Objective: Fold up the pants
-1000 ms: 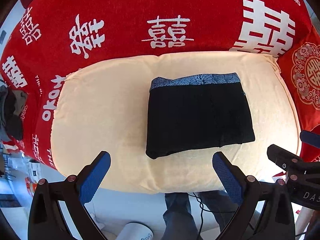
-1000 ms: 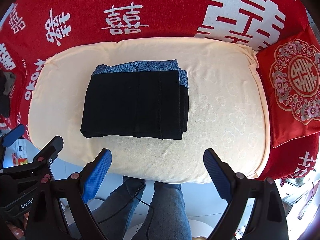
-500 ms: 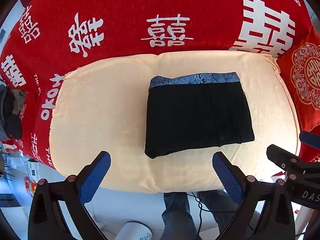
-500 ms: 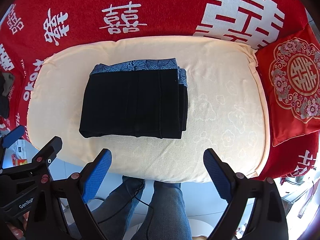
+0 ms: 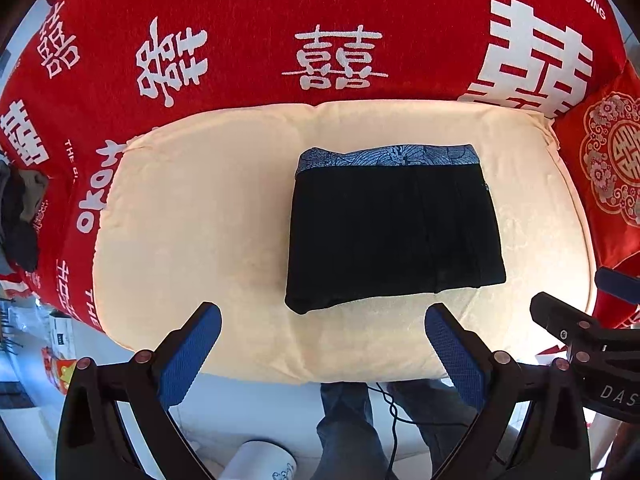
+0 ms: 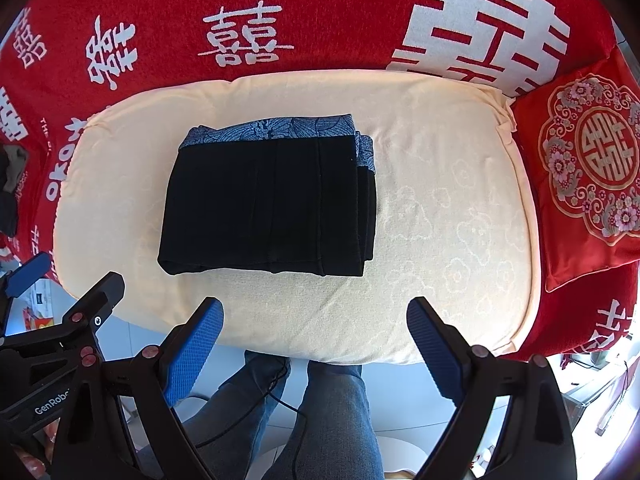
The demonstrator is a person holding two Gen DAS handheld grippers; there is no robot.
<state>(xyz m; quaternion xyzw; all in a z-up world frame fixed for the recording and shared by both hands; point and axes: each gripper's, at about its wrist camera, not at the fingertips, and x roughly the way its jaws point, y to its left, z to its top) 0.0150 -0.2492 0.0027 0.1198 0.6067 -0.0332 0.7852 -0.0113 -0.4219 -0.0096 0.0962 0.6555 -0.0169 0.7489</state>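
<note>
Folded pants lie on cream cushion.

Black two-finger grippers with blue pads

Left gripper and right gripper: textured pads, reddish screws; blue jeans lower centre.

Left gripper: jaws spread wide, blue pads at lower left and lower right of its frame, holding nothing. Right gripper: jaws likewise wide apart, empty, its black frame also visible at the lower right edge of the left view. The person's legs, in jeans, stood at bottom centre.
</note>
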